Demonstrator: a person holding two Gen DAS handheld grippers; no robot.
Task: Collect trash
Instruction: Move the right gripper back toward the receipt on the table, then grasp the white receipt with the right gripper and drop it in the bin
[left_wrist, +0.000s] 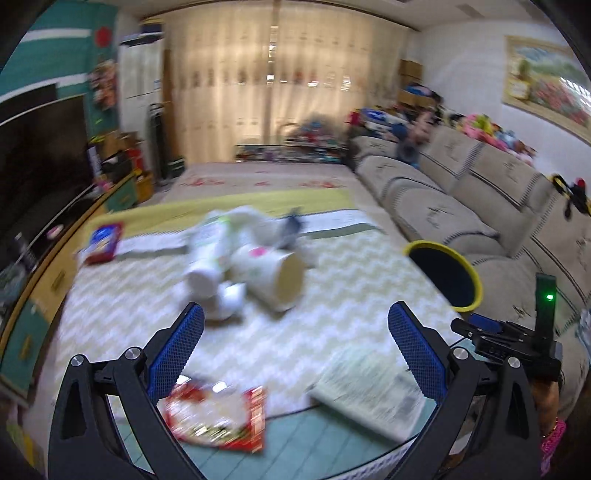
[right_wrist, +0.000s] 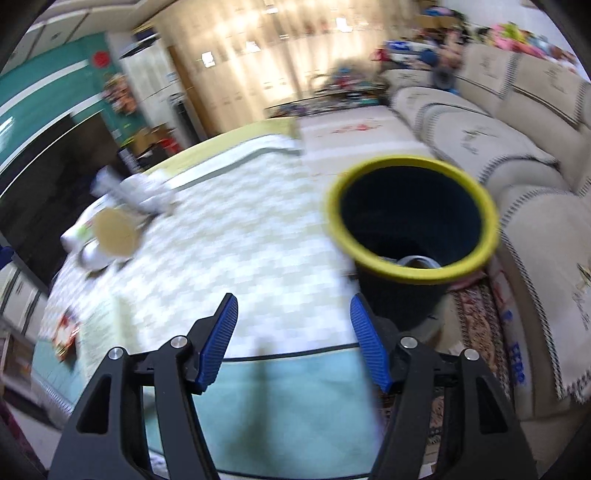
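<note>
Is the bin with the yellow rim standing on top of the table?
No, the bin stands on the floor beside the table, between it and the sofa.

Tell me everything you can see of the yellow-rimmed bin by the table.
The bin is a round, dark bucket, plastic by the look, with a thick yellow rim and a dark blue inside. It stands upright on the patterned rug, between the table's edge and the sofa, mouth open upward. Something pale and curved lies at its bottom, too blurred to name. No gripper touches it.
</note>
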